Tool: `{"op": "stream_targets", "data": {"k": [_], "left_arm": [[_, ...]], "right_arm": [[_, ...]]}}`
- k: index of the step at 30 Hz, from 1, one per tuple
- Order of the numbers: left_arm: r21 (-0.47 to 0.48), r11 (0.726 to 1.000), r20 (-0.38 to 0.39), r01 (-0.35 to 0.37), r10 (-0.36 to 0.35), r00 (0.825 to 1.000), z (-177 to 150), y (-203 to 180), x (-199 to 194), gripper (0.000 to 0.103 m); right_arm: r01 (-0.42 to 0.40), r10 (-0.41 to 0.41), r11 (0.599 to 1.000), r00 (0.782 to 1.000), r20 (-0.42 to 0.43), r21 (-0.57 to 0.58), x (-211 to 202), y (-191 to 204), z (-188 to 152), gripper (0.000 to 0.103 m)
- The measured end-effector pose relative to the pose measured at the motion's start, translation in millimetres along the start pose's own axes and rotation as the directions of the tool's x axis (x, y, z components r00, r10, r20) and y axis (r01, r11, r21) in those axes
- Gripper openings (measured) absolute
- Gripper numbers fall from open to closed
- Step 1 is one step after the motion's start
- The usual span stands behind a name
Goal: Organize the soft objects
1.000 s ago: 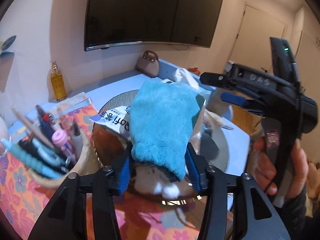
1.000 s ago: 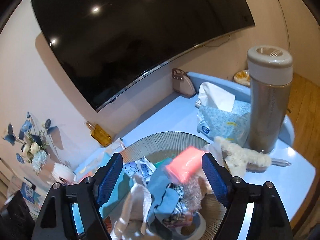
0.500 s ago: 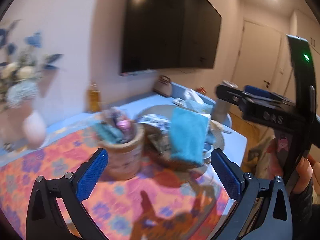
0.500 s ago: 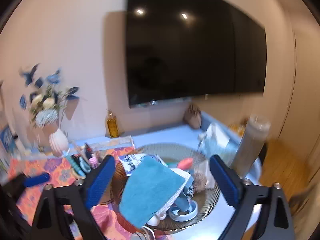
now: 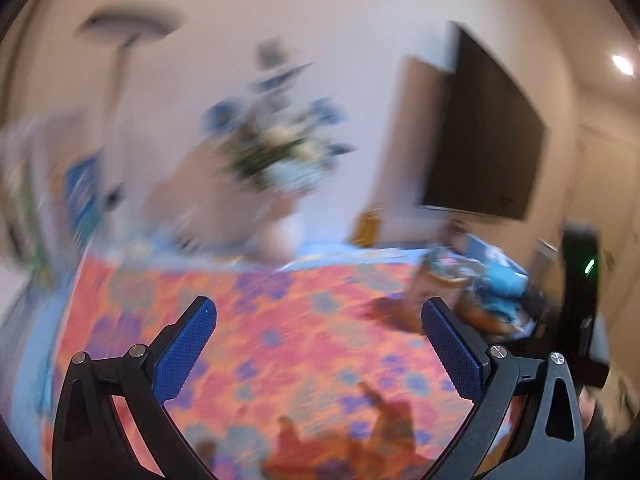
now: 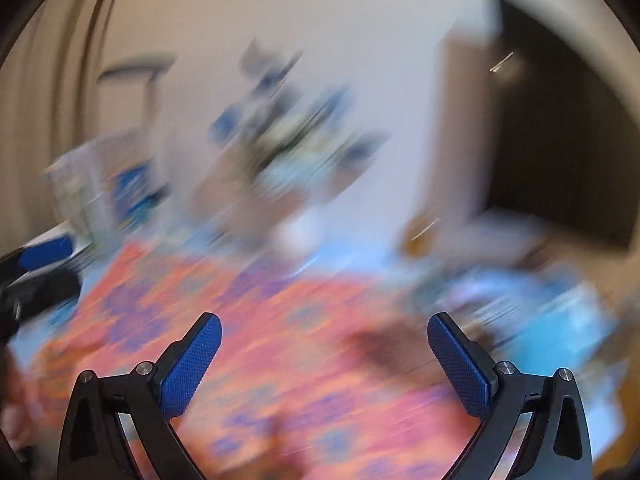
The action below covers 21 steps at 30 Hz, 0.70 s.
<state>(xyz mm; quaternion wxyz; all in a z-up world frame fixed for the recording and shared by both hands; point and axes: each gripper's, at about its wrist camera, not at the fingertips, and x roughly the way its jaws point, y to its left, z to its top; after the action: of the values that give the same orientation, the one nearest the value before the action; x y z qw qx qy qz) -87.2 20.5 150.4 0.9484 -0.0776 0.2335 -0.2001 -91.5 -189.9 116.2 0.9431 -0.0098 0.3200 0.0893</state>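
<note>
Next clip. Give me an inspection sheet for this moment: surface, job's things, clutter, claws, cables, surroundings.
Surface: orange floral cloth over a light blue table, bare in front of both claws.
Job's things: blue soft cloth in the pile at far right, blurred.
Clutter: tan cup beside the pile; contents unreadable.
Claws: left claw and right claw open, nothing between the pads.
Cables: nothing seen.
Surroundings: wall TV, flower vase, amber bottle; heavy motion blur.

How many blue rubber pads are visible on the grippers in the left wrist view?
2: one blue textured rubber pad at lower left, the other pad at lower right, wide apart over the orange floral tablecloth. Blur may hide others.
</note>
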Motion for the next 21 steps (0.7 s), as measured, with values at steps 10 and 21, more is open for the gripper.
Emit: {"op": "stream_targets", "data": {"k": [10, 21], "left_arm": [[-0.272, 0.949, -0.179, -0.16, 0.114, 0.977, -53.5, 92.9, 68.9, 0.102], [-0.018, 0.942, -0.299, -0.334, 0.314, 0.901, -69.3, 44.3, 125.1, 0.102]], "right_arm": [[0.238, -0.244, 0.961, 0.969, -0.032, -0.139, 99.9, 26.1, -29.9, 0.103], [0.184, -0.18, 0.981, 0.981, -0.07, 0.06, 107.6, -21.5, -26.8, 0.103]]}}
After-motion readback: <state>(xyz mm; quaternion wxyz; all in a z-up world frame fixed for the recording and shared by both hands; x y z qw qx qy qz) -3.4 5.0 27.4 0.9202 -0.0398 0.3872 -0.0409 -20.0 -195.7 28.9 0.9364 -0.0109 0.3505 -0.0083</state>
